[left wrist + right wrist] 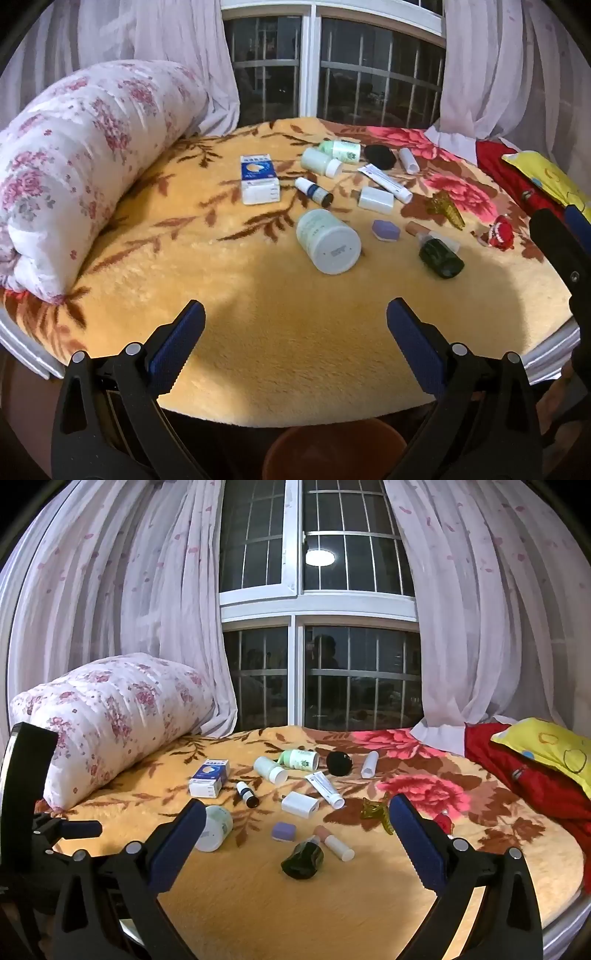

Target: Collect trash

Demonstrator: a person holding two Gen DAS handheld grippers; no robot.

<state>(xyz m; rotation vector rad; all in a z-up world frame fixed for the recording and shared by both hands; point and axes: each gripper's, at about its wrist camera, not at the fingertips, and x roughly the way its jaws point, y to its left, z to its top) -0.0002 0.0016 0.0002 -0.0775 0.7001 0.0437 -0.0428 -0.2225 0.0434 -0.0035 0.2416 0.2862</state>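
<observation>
Several small items lie scattered on a yellow floral blanket (pixel 258 332). Nearest is a large white jar (pixel 328 242) on its side, also in the right wrist view as the white jar (pixel 216 827). A dark green bottle (pixel 441 256) (pixel 303 860) lies to its right. Farther back are a blue-and-white box (pixel 258 179) (pixel 209 778), a white tube (pixel 386 178) (pixel 325 784), a small dropper bottle (pixel 314 191) and a purple pad (pixel 283 831). My left gripper (pixel 295 314) stands open over the blanket's near part, holding nothing. My right gripper (pixel 297 812) is open too, short of the items.
A rolled floral quilt (pixel 85 162) lies along the left. A yellow pillow (pixel 546 749) on red cloth (pixel 517 775) sits at the right. Curtains and a barred window (pixel 325 672) stand behind. A brown bin rim (pixel 332 450) shows below the bed's front edge.
</observation>
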